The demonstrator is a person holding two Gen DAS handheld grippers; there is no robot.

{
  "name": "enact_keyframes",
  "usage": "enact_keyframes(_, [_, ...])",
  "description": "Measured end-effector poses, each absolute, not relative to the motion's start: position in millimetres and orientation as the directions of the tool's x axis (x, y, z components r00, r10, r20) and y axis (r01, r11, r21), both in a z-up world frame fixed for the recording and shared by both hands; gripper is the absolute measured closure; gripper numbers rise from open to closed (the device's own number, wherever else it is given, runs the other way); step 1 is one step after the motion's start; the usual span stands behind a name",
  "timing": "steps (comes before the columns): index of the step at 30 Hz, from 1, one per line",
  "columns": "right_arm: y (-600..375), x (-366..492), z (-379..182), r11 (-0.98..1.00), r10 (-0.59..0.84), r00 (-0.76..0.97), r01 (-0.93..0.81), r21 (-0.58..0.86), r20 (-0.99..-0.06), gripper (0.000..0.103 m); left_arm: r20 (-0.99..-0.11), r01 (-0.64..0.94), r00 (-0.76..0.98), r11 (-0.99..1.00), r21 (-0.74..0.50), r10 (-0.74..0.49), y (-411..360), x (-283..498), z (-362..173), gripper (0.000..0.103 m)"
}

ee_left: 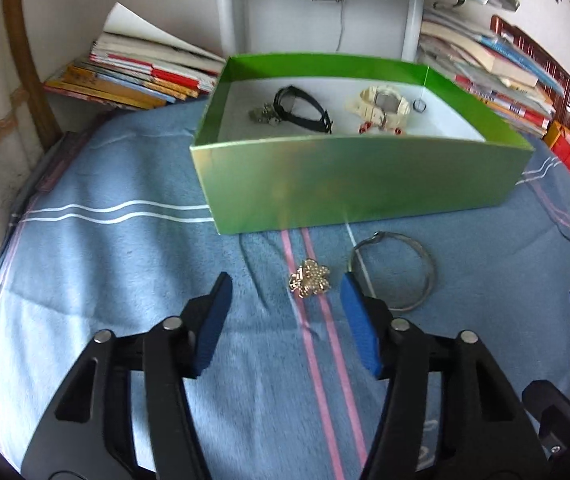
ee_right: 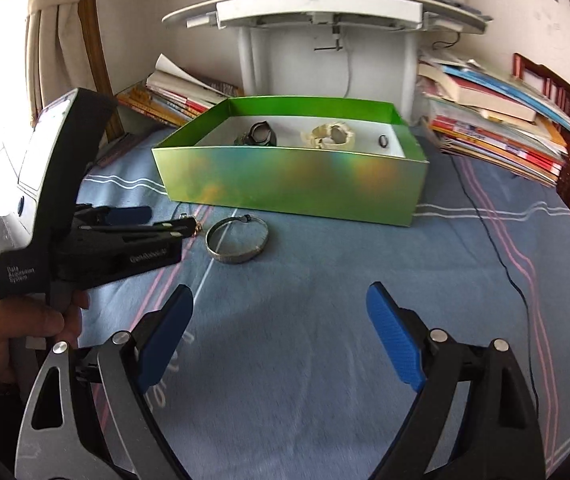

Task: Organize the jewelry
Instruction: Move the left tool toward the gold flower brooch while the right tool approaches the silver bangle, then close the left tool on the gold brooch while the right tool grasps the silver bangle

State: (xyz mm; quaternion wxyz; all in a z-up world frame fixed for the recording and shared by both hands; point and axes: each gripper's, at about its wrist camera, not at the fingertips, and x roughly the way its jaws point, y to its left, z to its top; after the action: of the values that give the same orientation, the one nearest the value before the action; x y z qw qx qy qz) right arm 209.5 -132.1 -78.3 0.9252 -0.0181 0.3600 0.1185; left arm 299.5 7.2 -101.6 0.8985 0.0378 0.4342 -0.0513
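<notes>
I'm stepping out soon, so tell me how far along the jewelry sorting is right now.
Partly done. The green box already holds a black strap piece, a cream watch and a small ring. Nothing is gripped: the left gripper is open around the gold brooch on the blue cloth, and the right gripper is open. Left: the brooch and silver bangle.

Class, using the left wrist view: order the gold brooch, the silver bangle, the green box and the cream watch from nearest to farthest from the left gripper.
1. Gold brooch, between the open fingers of the left gripper.
2. Silver bangle, just right of the right finger.
3. Green box, ahead on the blue cloth.
4. Cream watch, inside the box, toward its back.
</notes>
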Motion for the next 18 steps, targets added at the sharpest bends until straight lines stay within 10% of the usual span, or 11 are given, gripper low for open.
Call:
enact_keyframes(6, [-118.1, 234.7, -85.4, 0.968, 0.196, 0.687, -0.247, 0.028, -0.700, 0.017, -0.789, 0.128, 0.610, 0.992, 0.007, -0.073, 11.0, 311.3, -114.2, 0.062])
enact_keyframes(8, [-112.7, 243.5, -88.2, 0.969, 0.185, 0.679, -0.246, 0.018, -0.710, 0.017, -0.784, 0.116, 0.614, 0.993, -0.023, -0.089, 16.1, 313.3, -113.5, 0.080])
enact_keyframes(18, [-84.5, 288.0, -112.9, 0.972, 0.149, 0.607, -0.236, 0.002, -0.781, 0.016, -0.678, 0.053, 0.724, 0.990, -0.134, -0.130, 56.6, 269.7, -73.7, 0.082])
